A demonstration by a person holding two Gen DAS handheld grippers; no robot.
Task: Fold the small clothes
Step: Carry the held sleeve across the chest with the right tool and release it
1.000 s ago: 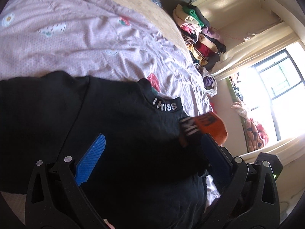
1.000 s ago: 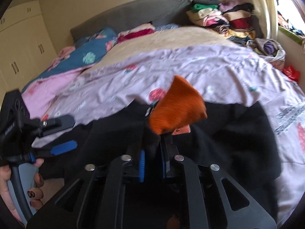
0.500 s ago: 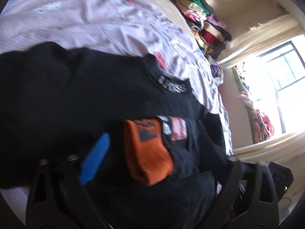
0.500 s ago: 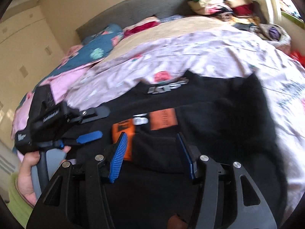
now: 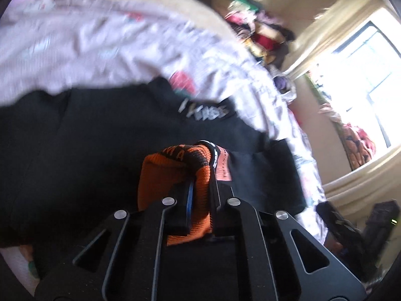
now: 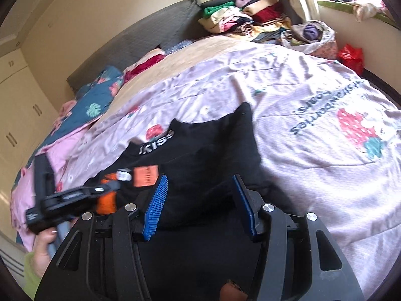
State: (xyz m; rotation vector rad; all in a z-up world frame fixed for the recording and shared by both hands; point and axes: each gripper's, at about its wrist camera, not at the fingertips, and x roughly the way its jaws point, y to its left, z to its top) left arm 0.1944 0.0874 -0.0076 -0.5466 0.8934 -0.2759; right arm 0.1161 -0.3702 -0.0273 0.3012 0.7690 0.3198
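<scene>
A black top (image 6: 205, 148) with white letters on its collar (image 5: 208, 111) lies spread on the pink bedsheet (image 6: 288, 95). Its sleeve ends in an orange cuff (image 5: 170, 173) folded in over the body. My left gripper (image 5: 200, 188) is shut on that cuff, which bunches up around the pads. In the right wrist view the left gripper (image 6: 100, 190) sits at the lower left with the orange cuff (image 6: 106, 202) in it, and a hand (image 6: 45, 245) holds its handle. My right gripper (image 6: 200, 200) hovers open over the black cloth, blue pads (image 6: 156, 205) apart, nothing pressed between them.
A stack of folded clothes (image 6: 245, 17) and a cloth bag (image 6: 310, 35) sit at the bed's far right corner, with a red bag (image 6: 351, 55) beside it. Pillows (image 6: 100, 92) and a grey headboard (image 6: 140, 42) lie at the back. A bright window (image 5: 363, 75) is to the right.
My right gripper let go of the orange cuff, opened and drew away to the right. The cuff came down onto the top, and my left gripper closed on it.
</scene>
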